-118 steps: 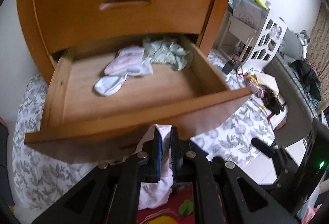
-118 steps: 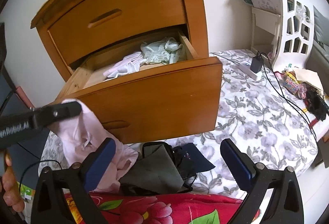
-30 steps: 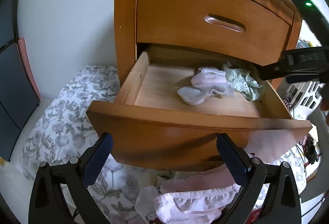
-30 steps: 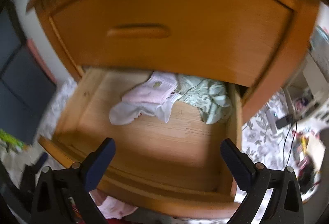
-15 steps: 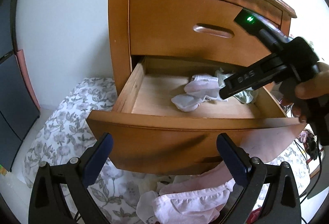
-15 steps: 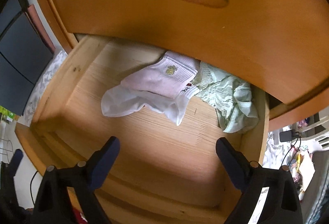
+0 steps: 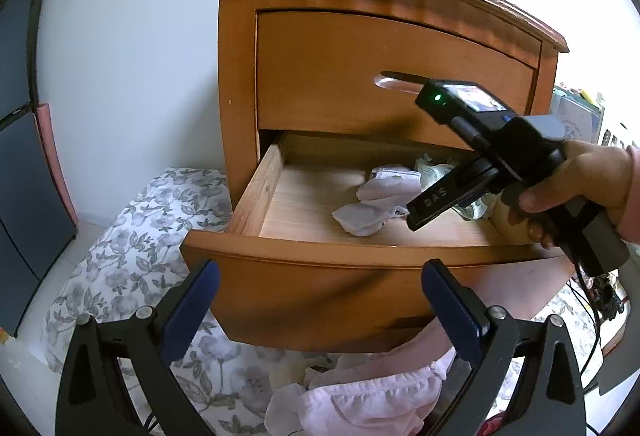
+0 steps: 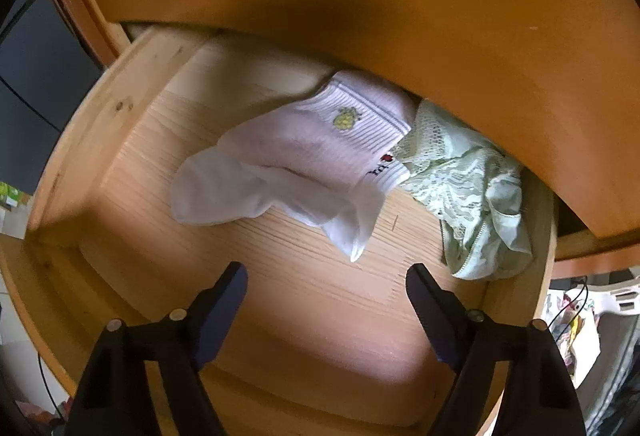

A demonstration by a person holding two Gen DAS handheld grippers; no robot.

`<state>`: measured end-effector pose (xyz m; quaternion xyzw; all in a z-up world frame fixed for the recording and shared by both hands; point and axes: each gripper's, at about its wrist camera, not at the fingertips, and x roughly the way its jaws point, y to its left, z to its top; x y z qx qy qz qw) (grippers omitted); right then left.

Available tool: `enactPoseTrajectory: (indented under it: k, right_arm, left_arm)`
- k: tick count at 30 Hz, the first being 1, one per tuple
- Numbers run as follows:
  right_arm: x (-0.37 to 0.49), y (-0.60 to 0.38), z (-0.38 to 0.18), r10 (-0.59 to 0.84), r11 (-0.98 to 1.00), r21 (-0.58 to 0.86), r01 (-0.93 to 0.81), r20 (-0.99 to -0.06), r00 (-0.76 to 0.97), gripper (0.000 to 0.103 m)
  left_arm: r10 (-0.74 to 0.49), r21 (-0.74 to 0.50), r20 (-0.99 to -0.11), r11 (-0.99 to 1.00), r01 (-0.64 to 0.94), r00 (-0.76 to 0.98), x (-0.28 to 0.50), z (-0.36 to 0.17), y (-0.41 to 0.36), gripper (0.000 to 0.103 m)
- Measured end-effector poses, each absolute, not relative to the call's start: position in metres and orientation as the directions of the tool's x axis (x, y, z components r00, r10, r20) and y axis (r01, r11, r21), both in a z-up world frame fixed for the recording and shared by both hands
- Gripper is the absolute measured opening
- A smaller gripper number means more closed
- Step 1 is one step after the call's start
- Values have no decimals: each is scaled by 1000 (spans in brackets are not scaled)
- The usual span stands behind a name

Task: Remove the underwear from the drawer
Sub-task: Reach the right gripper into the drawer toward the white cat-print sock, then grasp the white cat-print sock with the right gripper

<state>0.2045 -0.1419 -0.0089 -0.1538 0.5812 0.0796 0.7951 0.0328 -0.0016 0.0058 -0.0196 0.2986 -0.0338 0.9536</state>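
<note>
Nightstand point(image 7: 320, 76): wooden, against a white wall; upper drawer shut, its front overhanging the back of the lower drawer.
Lower drawer point(image 8: 60, 172): pulled out, bare wooden floor wide across its left and front; side walls and front rim bounded the room for reaching in.
Floral sheet point(image 7: 132, 244): spread below and to the left of the nightstand.
Pink clothing point(image 7: 360, 404): heaped under the drawer front, partly cut off by the frame edge and by the left gripper.
Green lace underwear point(image 8: 472, 196): crumpled in the drawer's back right corner, touching the right wall, its rear edge hidden under the upper drawer front.
White socks point(image 8: 288, 172): just left of the underwear, touching it.
Right gripper point(image 8: 326, 278): held by a hand point(image 7: 576, 180), pointed steeply down over the drawer floor; jaws had just been closing yet stood apart, nothing between them.
Left gripper point(image 7: 320, 282): outside the drawer front, jaws wide apart, empty
</note>
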Motion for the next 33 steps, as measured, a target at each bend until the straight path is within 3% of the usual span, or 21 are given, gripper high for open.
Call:
enactPoseTrajectory:
  k: [10,12,20,23,27,33]
  right_arm:
    - [224,-131,-25,-75,929,-169,-328,-957,281,67]
    - [228,-130,-27,-82,927,-176,-330,-957,278,58]
    - [248,-123,-34,-92,926,-185,-328,-956,278,43]
    - [250,-123,-32,-89,925,-187,-331,-953,290,33]
    - [255,-128,-28,-89,929,-187,-318,-950,298,13]
    - [254,-128,-17,-76,930,-188,-315,-939,335,7]
  left_arm:
    - [-93,-74,-568,995,62,818,35,5,1,101]
    - [-95,-75,-571,995,63,816,36,4,1,101]
    - [-104,-87,-577,994,66,810,38,2,2,101]
    - [-107,-93,-582,994,65,806,39,1,2,101]
    - [-109,-95,-588,993,65,801,40,0,3,101]
    - [-106,-88,-593,994,67,798,42,-1,1,101]
